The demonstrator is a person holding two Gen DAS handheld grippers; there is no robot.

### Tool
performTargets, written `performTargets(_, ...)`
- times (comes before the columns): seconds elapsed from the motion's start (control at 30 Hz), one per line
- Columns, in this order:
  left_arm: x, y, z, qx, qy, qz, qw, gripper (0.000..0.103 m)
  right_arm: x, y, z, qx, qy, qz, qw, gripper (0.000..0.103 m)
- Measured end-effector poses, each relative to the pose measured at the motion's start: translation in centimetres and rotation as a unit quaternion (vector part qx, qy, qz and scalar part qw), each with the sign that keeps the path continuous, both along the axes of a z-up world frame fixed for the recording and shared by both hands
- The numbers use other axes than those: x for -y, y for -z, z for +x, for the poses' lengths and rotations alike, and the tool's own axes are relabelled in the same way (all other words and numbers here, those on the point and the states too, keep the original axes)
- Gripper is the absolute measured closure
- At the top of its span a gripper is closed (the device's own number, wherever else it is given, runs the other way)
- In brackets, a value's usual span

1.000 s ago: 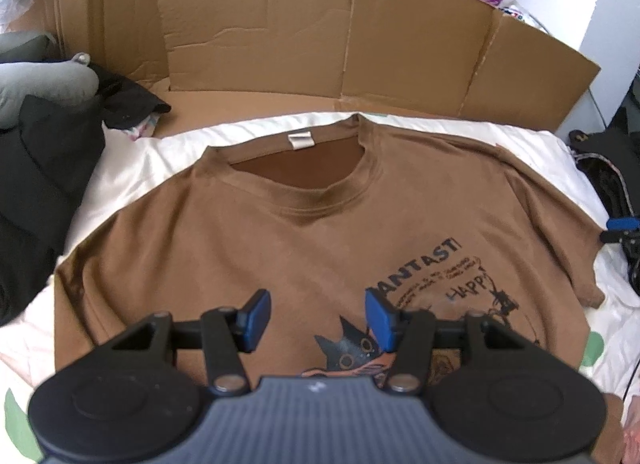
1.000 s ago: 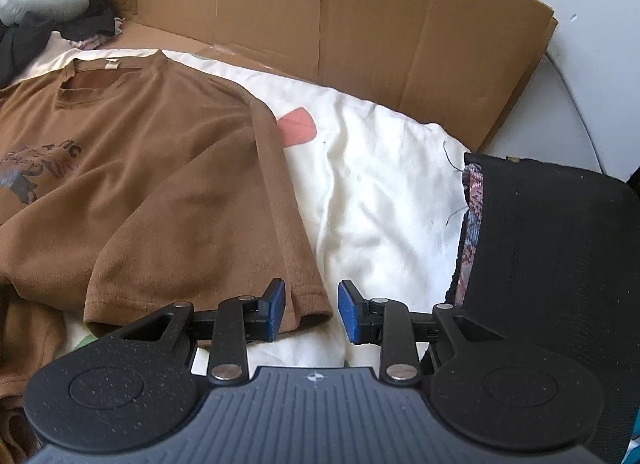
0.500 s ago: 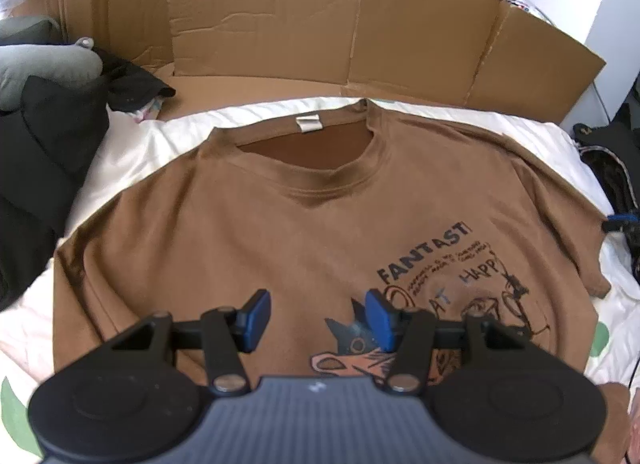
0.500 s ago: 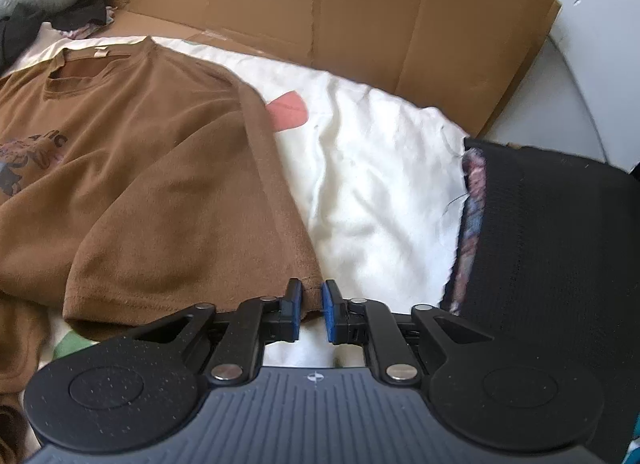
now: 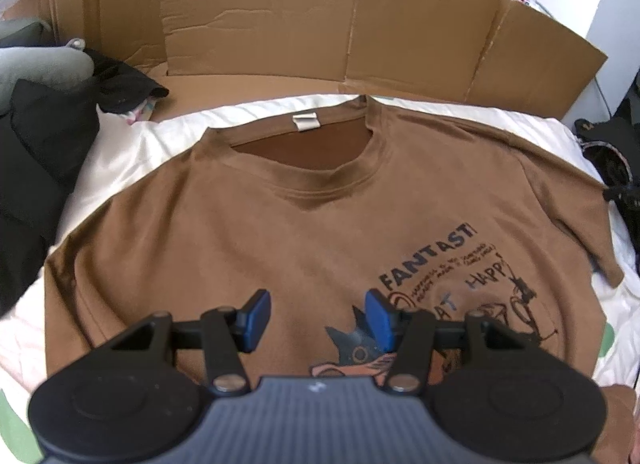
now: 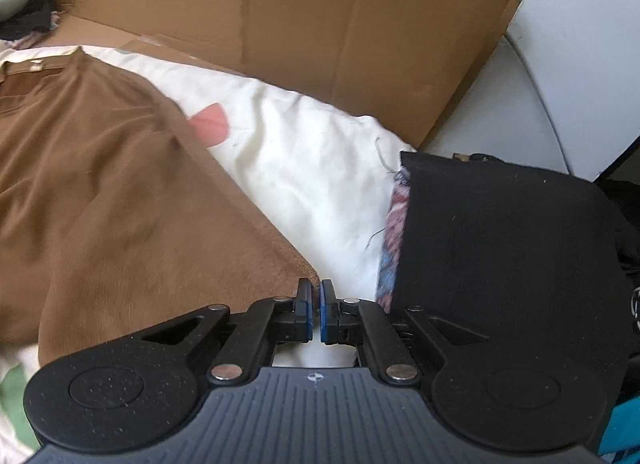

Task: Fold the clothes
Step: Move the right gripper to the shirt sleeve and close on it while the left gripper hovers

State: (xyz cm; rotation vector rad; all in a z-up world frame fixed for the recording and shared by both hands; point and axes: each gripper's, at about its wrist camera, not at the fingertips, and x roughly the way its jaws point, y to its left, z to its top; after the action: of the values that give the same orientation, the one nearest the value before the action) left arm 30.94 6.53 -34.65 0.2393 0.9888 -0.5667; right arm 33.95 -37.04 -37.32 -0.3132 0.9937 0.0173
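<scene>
A brown T-shirt (image 5: 280, 232) with a dark cartoon print lies face up on a white sheet (image 5: 120, 144), collar toward the far side. My left gripper (image 5: 318, 314) hangs open just above the shirt's chest, beside the print, with nothing between its pads. In the right wrist view the same shirt (image 6: 100, 204) fills the left half. My right gripper (image 6: 316, 310) is shut on the hem corner of the shirt's sleeve, which runs up between the blue pads.
Flattened cardboard (image 5: 260, 24) stands as a wall behind the sheet. Dark clothes (image 5: 40, 144) are piled at the left edge. A black cloth-covered block (image 6: 500, 244) sits close to the right of my right gripper, with a bare strip of sheet (image 6: 320, 184) between.
My right gripper's jaws closed onto the sleeve's hem corner and shifted sideways with it. The left gripper stayed open; more of the shirt's print now shows.
</scene>
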Motion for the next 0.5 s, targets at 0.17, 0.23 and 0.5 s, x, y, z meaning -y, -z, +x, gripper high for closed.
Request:
performTargets(0.17, 0.2, 0.1, 0.8, 0.001, -0.002, 0.001, 1.0000, 0.047, 0.2, 0.0, 2.2, 0.000, -0.002, -0.023, 1.000, 0.102)
performTargets(0.23, 0.3, 0.1, 1.0, 0.002, -0.002, 0.001, 1.0000, 0.047, 0.3, -0.1, 3.2, -0.002, 0.000, -0.029, 1.000, 0.102)
performTargets(0.5, 0.4, 0.6, 1.3, -0.001, 0.000, 0.002, 1.0000, 0.047, 0.7, 0.5, 6.2, -0.020, 0.012, -0.083, 0.996, 0.103)
